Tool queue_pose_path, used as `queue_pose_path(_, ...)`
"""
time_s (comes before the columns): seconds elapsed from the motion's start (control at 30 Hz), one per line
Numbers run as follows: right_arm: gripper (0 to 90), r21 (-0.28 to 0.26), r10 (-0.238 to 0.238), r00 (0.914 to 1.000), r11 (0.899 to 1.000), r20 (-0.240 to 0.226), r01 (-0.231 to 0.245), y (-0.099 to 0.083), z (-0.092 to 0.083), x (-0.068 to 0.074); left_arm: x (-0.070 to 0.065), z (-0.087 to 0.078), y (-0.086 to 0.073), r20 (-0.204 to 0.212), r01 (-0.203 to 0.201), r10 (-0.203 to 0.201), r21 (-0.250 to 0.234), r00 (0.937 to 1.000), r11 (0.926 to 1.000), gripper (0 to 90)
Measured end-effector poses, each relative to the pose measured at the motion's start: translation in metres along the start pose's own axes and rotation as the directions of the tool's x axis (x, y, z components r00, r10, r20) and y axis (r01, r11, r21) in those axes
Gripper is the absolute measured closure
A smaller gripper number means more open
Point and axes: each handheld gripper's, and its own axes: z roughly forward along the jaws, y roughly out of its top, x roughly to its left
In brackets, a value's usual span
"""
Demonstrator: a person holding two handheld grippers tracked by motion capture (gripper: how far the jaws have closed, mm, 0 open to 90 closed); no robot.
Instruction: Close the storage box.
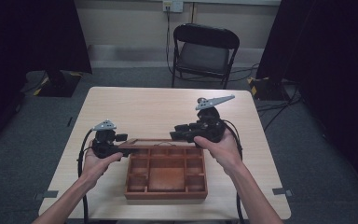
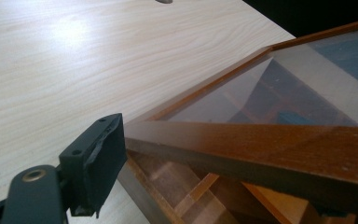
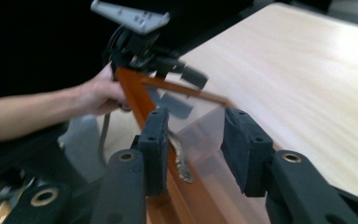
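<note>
Compartment box (image 1: pixel 166 173) on desk (image 1: pixel 149 105), near edge; lid (image 1: pixel 161 143) along its far side. Chair (image 1: pixel 204 53) behind desk.

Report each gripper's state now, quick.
Left gripper: closed on the wooden frame of the glass lid of the wooden box.
Right gripper: open, its jaws either side of the lid's edge, gripping nothing.

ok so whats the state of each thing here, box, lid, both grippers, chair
brown wooden compartment box: open, compartments look empty
glass-paned wooden-framed lid: raised, tilted back from the box
left gripper: gripping the lid frame at its left end
right gripper: jaws apart, straddling the lid edge, not clamped
black folding chair: unfolded, empty, beyond the table
light wooden table: bare apart from the box
</note>
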Motion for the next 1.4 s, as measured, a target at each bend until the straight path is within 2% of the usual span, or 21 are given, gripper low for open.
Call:
queue_pose_path(0.13,65.3,0.043,-0.009,0.9993,0.999,-0.036,0.010,-0.002,0.011,0.002,0.002,-0.001,-0.004,-0.005,0.003,-0.003,-0.002,1.0000,1.0000,16.8)
queue_pose_path(0.23,66.1,0.082,-0.002,0.9984,0.997,-0.056,0.007,-0.003,0.020,0.002,0.005,0.000,-0.008,0.018,0.034,-0.034,-0.004,0.9993,0.9994,15.8)
queue_pose_path(0.33,68.2,0.096,0.003,0.9976,0.995,-0.069,0.004,-0.004,0.024,0.002,0.003,0.000,-0.008,0.014,0.015,-0.015,0.001,0.9998,0.9999,16.6)
queue_pose_path(0.37,70.4,0.107,0.009,0.9960,0.994,-0.088,0.001,-0.006,0.029,0.002,0.002,0.000,-0.008,0.004,0.007,-0.007,0.000,1.0000,1.0000,16.5)
queue_pose_path(0.57,77.2,0.124,0.053,0.9907,0.992,-0.126,-0.037,-0.013,0.034,-0.002,0.006,0.001,-0.010,0.002,0.012,-0.012,0.015,0.9999,0.9998,15.7)
queue_pose_path(0.83,80.3,0.146,0.071,0.9885,0.988,-0.134,-0.051,-0.020,0.037,-0.003,0.006,0.001,-0.013,-0.007,0.009,-0.008,0.032,0.9999,0.9995,16.7)
queue_pose_path(0.97,81.9,0.174,0.054,0.9890,0.984,-0.138,-0.030,-0.023,0.040,-0.001,0.008,0.003,-0.016,-0.015,0.014,-0.013,0.052,0.9998,0.9986,17.1)
queue_pose_path(1.17,82.3,0.171,0.042,0.9894,0.985,-0.139,-0.018,-0.026,0.041,-0.001,0.011,0.004,-0.016,-0.010,0.019,-0.019,0.060,0.9998,0.9980,17.3)
queue_pose_path(1.4,82.4,0.175,0.018,0.9910,0.985,-0.133,0.005,-0.029,0.041,0.002,0.026,0.003,-0.021,-0.029,0.054,-0.052,0.084,0.9982,0.9949,18.5)
